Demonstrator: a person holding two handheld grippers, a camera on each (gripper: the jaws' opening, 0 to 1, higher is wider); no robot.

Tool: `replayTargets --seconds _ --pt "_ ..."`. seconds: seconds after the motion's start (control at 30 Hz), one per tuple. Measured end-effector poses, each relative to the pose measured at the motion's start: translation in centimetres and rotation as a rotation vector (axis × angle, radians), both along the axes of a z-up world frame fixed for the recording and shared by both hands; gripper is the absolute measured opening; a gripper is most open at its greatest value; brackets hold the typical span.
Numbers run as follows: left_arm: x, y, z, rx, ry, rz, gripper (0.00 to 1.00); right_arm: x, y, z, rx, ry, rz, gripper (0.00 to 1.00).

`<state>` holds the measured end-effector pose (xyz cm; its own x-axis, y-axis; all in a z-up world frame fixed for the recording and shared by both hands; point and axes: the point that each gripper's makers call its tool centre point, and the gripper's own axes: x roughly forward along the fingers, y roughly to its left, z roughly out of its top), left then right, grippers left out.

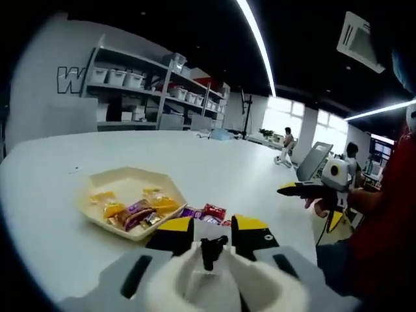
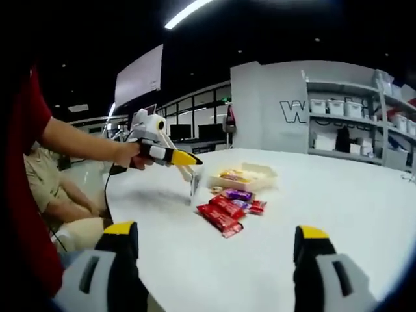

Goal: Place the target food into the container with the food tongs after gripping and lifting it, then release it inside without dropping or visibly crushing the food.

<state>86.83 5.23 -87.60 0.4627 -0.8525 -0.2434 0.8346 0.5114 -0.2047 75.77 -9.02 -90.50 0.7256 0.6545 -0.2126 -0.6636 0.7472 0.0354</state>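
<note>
Task barely under way, by the look of it. Left gripper [image 1: 213, 229] low over the near part of the white table [image 1: 260, 162], jaws drawn close and apparently pinching a pair of food tongs [image 2: 194, 183]. In the right gripper view, tongs visible as a thin pale strip hanging below the yellow jaw tips; the hold itself too small to confirm. Right gripper [image 2: 214, 235] spread wide, nothing between the jaws, held off the table's edge.

Beige hexagonal container [image 1: 130, 195] on the table, several wrapped snacks in yellow and purple inside. Target food presumably among the loose packets just beside it: red wrapped snacks [image 2: 221, 218] and a purple packet [image 2: 237, 194], none in the tongs, tongs near them but apart.

Left to do, judging from this: closing the tongs gently on one packet, lifting it, carrying it over the container's rim, then letting go inside without squashing the wrapper.
</note>
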Motion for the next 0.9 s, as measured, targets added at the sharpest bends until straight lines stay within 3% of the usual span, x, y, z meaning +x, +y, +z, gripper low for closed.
replayTargets --seconds 0.53,0.9 --pt "-1.1 2.6 -1.5 -0.014 0.042 0.046 0.23 -0.2 0.5 -0.2 0.023 0.026 0.008 1.0" --pt "-1.2 1.8 -1.8 -0.032 0.056 0.038 0.23 -0.5 0.8 -0.2 0.025 0.038 0.016 1.0"
